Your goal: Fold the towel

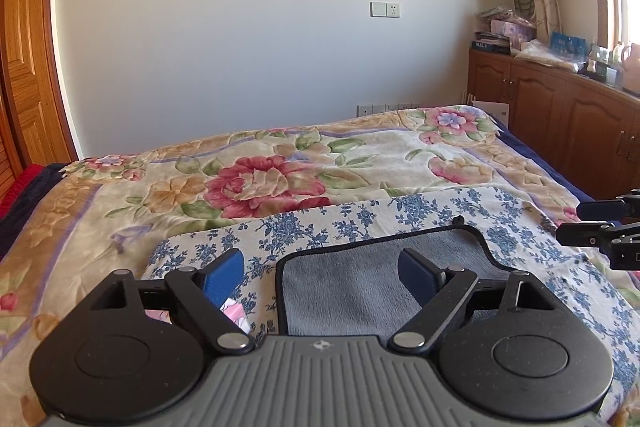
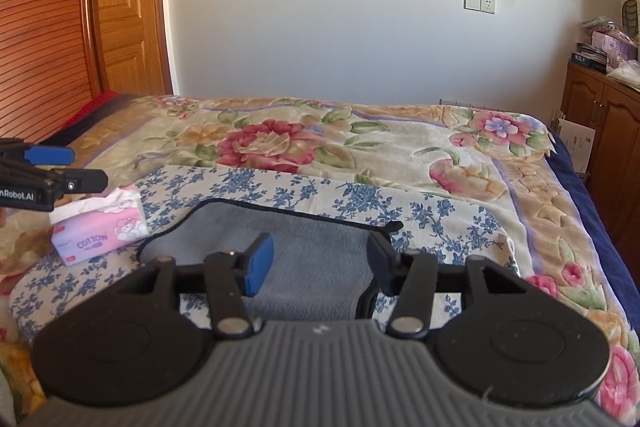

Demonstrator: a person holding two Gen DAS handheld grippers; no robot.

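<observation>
Grey towel (image 1: 352, 279) lies flat, black-edged, on blue-flowered cloth (image 1: 400, 211)

Bed (image 1: 100, 211) carries everything here. It's covered by a plush floral blanket (image 2: 400, 155), cream with red and pink flowers; navy bedding (image 2: 568, 163) shows along the blanket's right edge. Landmark is the blue-and-white floral cloth (image 1: 400, 215), spread flat on the blanket at the near side of the bed. A grey towel (image 1: 352, 291) with dark trim lies on that cloth, roughly centred, a small dark loop at its far right corner. A pink tissue pack (image 2: 100, 231) marked COTTON sits at the cloth's left end, near the towel's left edge. Something red and dark (image 2: 96, 103) lies beyond the cloth at the bed's far-left corner.
</observation>
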